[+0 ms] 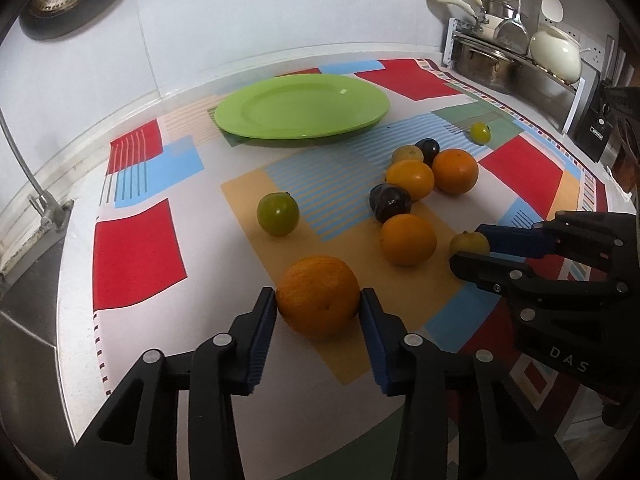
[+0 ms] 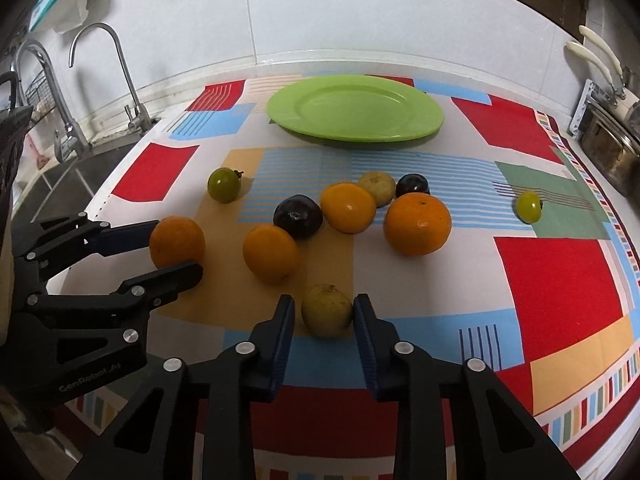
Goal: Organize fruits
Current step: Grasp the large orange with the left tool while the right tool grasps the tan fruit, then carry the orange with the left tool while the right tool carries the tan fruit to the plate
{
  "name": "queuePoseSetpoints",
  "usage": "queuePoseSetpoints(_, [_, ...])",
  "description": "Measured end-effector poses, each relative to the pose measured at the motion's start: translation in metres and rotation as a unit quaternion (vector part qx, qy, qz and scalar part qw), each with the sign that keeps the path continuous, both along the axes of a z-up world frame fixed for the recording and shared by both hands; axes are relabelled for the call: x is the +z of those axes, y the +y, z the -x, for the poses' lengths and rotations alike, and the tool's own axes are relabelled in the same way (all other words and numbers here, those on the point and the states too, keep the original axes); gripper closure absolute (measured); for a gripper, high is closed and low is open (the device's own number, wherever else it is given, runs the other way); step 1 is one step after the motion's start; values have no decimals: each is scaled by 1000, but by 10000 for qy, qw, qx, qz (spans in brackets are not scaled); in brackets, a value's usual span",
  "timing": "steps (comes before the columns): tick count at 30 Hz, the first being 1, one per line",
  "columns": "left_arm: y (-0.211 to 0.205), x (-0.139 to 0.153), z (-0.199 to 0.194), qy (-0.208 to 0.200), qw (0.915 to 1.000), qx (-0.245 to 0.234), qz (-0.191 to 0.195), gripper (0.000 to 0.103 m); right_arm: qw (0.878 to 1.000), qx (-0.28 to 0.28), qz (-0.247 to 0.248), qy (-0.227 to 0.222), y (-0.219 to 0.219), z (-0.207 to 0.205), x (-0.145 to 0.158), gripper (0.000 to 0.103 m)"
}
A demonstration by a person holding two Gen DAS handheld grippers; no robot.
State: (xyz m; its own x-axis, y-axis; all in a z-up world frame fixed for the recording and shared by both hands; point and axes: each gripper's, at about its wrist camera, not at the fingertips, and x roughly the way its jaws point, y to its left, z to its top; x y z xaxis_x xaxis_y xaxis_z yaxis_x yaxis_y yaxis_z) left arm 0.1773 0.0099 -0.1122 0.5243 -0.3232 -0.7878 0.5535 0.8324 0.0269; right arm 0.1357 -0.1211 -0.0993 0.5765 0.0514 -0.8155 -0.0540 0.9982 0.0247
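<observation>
Judging by the bare green plate point(image 1: 302, 106), organizing has barely begun; left gripper point(image 1: 319, 300) clenches the near orange point(image 1: 318, 297), right gripper point(image 2: 324, 312) a yellowish fruit point(image 2: 327, 311), other fruits loose on the patterned cloth point(image 2: 560, 276); lettering reads "DAS" and "GenRobot.AI".

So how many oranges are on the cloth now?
4. One orange sits between the left gripper fingers, one beside the dark plum, and two in the middle cluster. None seems hidden.
</observation>
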Motion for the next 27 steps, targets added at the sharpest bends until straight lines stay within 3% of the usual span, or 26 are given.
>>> queuePoseSetpoints(16, [7, 25, 9, -196, 9996, 125, 177, 62, 9998, 25, -83, -195, 4, 8, 22, 75])
queuePoseSetpoints(21, [4, 42, 16, -304, 9983, 412, 286, 62, 9989, 238, -195, -350, -3, 8, 35, 75])
queuePoseSetpoints(27, [-6, 61, 25, -473, 9926, 1054, 362, 62, 9942, 866, -250, -578, -12, 2, 55, 75])
